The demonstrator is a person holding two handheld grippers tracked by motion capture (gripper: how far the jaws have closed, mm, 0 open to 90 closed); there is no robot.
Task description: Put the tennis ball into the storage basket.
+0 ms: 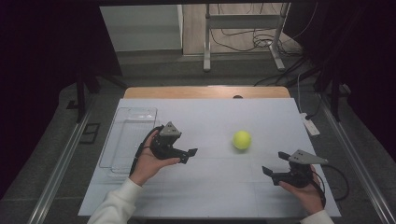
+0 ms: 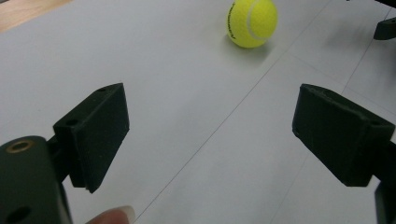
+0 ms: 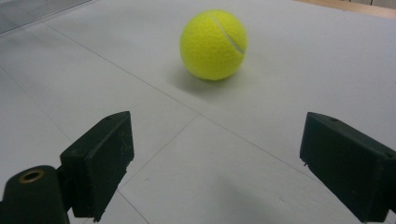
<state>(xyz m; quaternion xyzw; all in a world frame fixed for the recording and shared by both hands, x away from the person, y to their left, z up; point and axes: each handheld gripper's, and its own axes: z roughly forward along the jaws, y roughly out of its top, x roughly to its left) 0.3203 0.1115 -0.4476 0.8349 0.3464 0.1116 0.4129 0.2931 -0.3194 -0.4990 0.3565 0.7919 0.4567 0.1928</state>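
Two hand-held grippers, left and right, both spread wide, one tennis ball, one clear tray

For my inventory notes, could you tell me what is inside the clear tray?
Through the clear tray, nothing shows but its ribbed floor; the left hand covers its near right corner.

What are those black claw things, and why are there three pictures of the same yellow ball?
Those claws are grabbing tools. A person holds one in each hand: the left gripper and the right gripper. One camera looks down from above the white table. The other two cameras ride on the grippers, so you see black jaws poking up in front. A tennis ball lies on the table between them, with a clear plastic tray off to the left. Both grippers are open and hold nothing.
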